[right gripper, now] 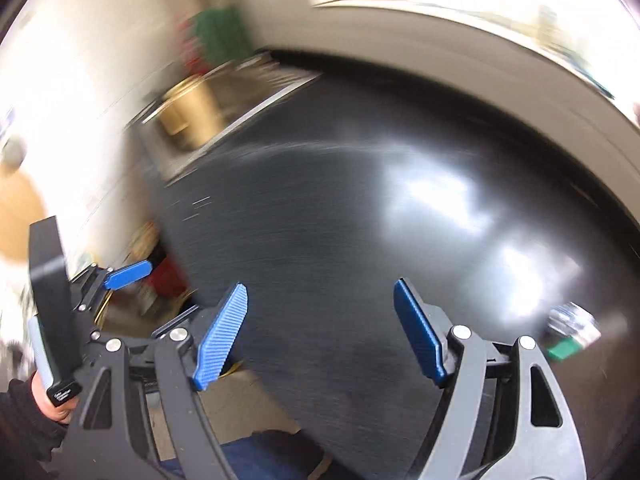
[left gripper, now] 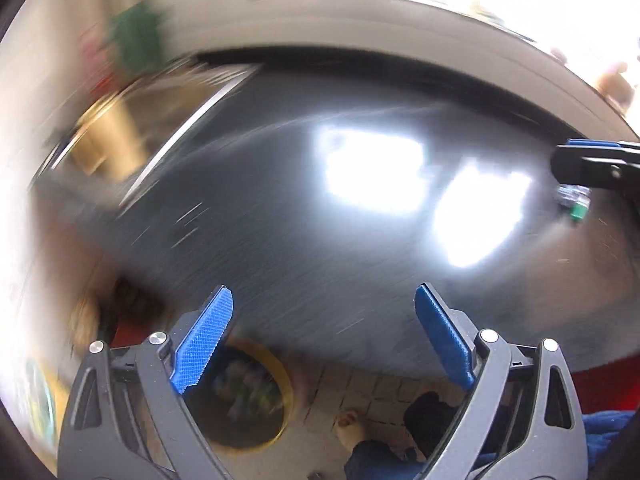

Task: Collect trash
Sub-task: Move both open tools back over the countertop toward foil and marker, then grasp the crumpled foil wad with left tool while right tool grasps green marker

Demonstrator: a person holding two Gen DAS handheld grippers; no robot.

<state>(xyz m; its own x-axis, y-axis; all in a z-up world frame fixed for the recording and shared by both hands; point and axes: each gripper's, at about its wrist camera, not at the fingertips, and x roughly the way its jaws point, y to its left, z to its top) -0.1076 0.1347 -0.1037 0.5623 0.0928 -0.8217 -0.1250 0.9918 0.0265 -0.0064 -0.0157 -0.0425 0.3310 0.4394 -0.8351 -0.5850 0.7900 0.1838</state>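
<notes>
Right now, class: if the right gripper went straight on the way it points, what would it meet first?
Probably the bare dark tabletop. The right gripper is open with nothing between its pads; the crushed bottle with a green cap lies off to its right. Blur leaves depth uncertain.

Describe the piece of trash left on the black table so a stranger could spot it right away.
Start at the glossy black table. Near its right side lies a crumpled clear plastic bottle with a green cap. Nothing else lies on the dark surface around it.

Glossy black table (left gripper: 280, 220); blue ribbed claw pads (left gripper: 204, 340) (green-capped bottle (left gripper: 576, 204))
</notes>
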